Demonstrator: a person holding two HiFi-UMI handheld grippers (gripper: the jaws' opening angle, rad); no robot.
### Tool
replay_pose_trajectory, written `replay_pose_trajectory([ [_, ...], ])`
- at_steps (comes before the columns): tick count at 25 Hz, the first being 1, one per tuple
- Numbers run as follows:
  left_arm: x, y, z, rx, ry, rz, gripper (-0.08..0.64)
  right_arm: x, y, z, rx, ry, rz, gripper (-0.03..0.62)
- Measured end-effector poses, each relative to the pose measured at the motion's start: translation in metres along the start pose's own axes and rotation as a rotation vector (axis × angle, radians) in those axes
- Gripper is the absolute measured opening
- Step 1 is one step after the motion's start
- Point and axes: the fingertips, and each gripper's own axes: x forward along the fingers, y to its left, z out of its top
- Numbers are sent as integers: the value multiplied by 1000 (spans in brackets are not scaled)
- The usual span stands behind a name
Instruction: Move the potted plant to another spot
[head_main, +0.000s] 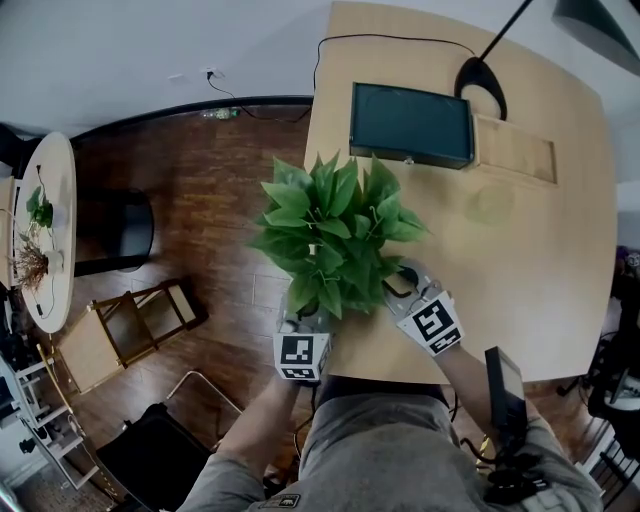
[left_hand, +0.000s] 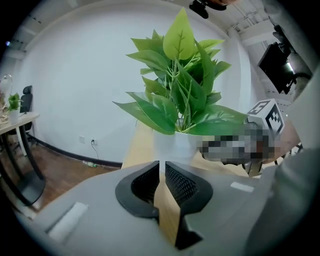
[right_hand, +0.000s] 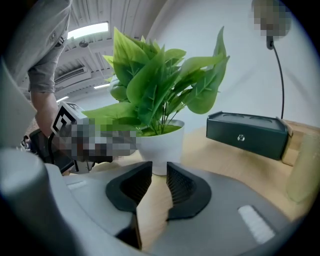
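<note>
Closest under the head camera is the person's grey-shirted torso (head_main: 385, 450). Both forearms reach forward and slightly inward to the near edge of a pale wooden table (head_main: 560, 250). The left gripper (head_main: 299, 340) and the right gripper (head_main: 420, 308) each carry a cube with black-and-white square markers. They sit on either side of the potted plant (head_main: 335, 235), which stands at the table's near left corner. Its broad, glossy green leaves spread over the gripper tips and cover its container from above. Farther back on the table lies a dark rectangular box (head_main: 411, 123) with a black lamp base (head_main: 482, 85) beside it, and dark wood plank floor (head_main: 200, 190) shows to the left. The left gripper view looks slightly down along a grey body and black ribbed pads. Its jaws are drawn together to a thin slit, with only table wood seen through it and nothing pinched. Just beyond them stands the smooth white pot (left_hand: 172, 145), round and upright, against a plain white wall (left_hand: 75, 90); the head view does not show the pot. The other gripper's marker cube shows at the right, past the foliage. The right gripper view shows its jaws a little apart and empty. The pot's base is just ahead of the gap, not between the pads. To the right is the box's front face, which bears a small round emblem.
</note>
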Motion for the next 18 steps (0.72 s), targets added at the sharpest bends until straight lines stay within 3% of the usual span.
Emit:
replay_pose_trajectory([
  [5, 9, 2, 2, 112, -4, -49, 133, 9, -2, 0, -25, 4, 19, 186],
  [10, 16, 0, 7, 173, -14, -129, 243, 17, 1, 2, -80, 13, 48, 309],
  [18, 21, -1, 11, 303, -9, -237, 338, 28, 5, 7, -175, 32, 95, 399],
])
